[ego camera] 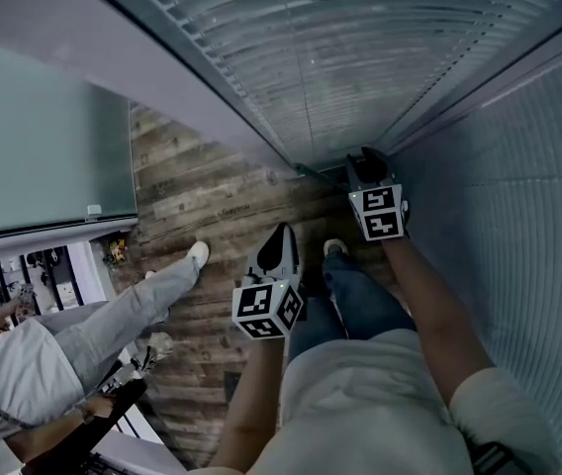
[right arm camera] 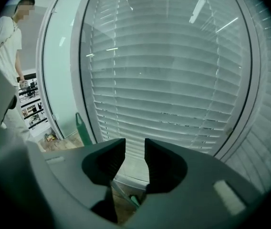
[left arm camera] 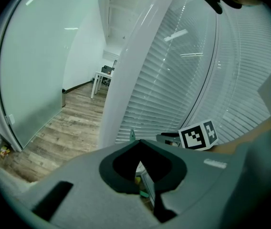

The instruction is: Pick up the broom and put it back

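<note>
Closest to the head camera is the wearer's pale shirt [ego camera: 360,394], with both bare forearms reaching out over blue jeans [ego camera: 360,300] and a wood-plank floor [ego camera: 212,206]. In its own view the left gripper [left arm camera: 138,146] has its dark pads meeting at the tips, with only a thin slit lower down, and nothing is clamped between them. Beyond it sits the marker cube [left arm camera: 198,135] of the other tool. The right gripper [right arm camera: 134,149] is further forward, close to the slatted blinds [right arm camera: 173,80]. Its fingers stand well apart, and only the blinds and the sill show through the gap, so it carries nothing. The broom [right arm camera: 81,128] shows as a green handle end standing nearly upright against the white frame [right arm camera: 76,80], where a frosted glass panel [right arm camera: 59,70] meets the blinds. It is left of the right gripper's fingers and outside their gap, touched by neither pad. A thin pale rod with a green end [right arm camera: 133,200] shows under those fingers; whether it belongs to the broom I cannot tell. At the left of the head view a second person [ego camera: 53,354] in light clothes stretches a leg out, a white shoe [ego camera: 198,253] on the planks.
</note>
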The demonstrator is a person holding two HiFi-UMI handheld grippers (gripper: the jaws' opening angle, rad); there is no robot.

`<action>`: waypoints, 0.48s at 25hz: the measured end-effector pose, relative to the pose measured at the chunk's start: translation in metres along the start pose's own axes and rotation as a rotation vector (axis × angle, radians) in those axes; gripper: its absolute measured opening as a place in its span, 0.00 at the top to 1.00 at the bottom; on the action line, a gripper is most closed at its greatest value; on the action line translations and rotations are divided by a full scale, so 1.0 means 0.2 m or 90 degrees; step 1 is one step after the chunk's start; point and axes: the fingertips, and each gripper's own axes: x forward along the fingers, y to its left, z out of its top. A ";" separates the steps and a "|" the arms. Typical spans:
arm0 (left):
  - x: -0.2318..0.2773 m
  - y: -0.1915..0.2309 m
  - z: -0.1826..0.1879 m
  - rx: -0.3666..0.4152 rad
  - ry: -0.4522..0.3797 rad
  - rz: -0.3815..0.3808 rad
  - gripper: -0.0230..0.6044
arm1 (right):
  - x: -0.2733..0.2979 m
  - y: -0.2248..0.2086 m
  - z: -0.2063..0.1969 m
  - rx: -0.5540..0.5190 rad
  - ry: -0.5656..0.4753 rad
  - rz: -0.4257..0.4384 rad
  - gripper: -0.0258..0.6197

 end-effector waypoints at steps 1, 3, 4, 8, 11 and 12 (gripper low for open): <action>-0.01 0.00 -0.01 0.000 -0.001 0.001 0.95 | -0.01 0.00 0.00 0.001 -0.002 0.000 0.76; -0.02 0.00 -0.01 0.001 -0.002 0.004 0.95 | -0.04 0.01 0.00 0.003 -0.009 0.002 0.76; -0.03 0.00 -0.02 0.001 -0.003 0.005 0.95 | -0.05 0.02 0.01 0.005 -0.014 0.004 0.76; -0.06 -0.01 0.00 0.005 -0.008 0.008 0.95 | -0.13 0.04 0.06 0.005 -0.033 0.009 0.76; -0.12 0.00 0.02 0.006 -0.015 0.011 0.95 | -0.21 0.07 0.08 0.002 -0.039 0.009 0.76; -0.14 0.01 0.03 0.006 -0.016 0.012 0.95 | -0.24 0.09 0.08 0.001 -0.041 0.011 0.77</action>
